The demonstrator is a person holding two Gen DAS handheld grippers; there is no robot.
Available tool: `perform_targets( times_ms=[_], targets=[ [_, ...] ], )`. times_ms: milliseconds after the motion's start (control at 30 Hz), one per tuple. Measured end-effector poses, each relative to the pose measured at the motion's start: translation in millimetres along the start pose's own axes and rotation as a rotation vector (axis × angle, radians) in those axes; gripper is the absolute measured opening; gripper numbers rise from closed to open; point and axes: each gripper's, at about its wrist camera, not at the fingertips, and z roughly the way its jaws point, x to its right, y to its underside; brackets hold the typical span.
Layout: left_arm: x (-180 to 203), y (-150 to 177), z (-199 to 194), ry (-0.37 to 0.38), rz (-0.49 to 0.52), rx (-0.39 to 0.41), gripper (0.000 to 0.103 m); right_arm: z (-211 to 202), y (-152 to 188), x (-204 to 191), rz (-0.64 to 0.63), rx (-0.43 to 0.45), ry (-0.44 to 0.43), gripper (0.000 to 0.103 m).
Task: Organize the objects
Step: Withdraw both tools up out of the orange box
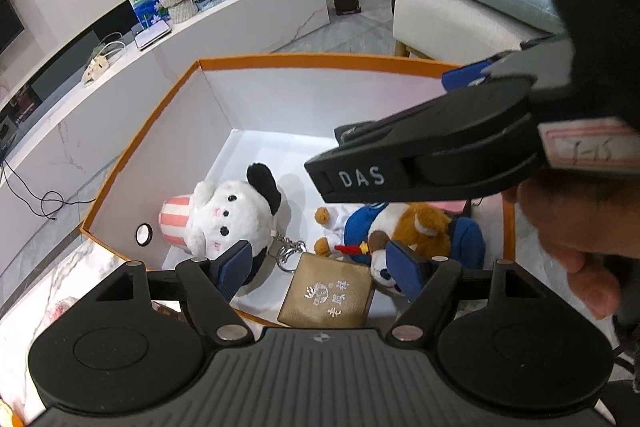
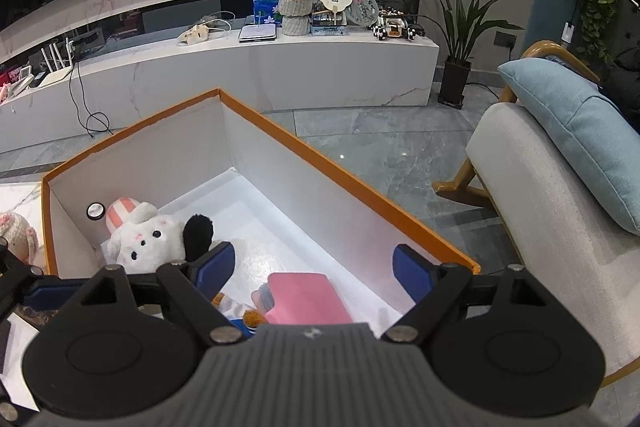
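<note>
left gripper (image 1: 320, 273) open | brown box (image 1: 328, 293) flat, long axis toward near wall

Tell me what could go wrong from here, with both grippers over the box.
The right hand-held gripper crosses just above the open left hand-held gripper; lifting the left one could knock them together. The left's fingers straddle the brown box, close to the white plush and its keyring, which might snag.

Brown plush toy (image 1: 420, 227) partly hidden behind right claw (image 1: 400, 155); pink box (image 2: 304, 297) cut off by claw housing.
</note>
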Motion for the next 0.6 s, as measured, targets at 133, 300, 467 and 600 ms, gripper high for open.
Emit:
perform_targets(
  times_ms=[133,300,467,600],
  targets=[
    [1,-1,-3,0.002,-0.003,0.018,0.087,-1,0,1,0.003,0.003,0.001,0.087],
    [0,-3,-7,0.0,-0.014,0.041,0.087,-2,-1,2,0.013,0.007,0.002,0.087],
    [-4,-4,-10,-0.005,-0.027,0.061,0.087,-3,-2,2,0.019,0.01,0.001,0.087],
    [-8,-2,-16,-0.01,-0.048,0.083,0.087,-4,-2,1,0.015,0.01,0.0,0.087]
  ],
)
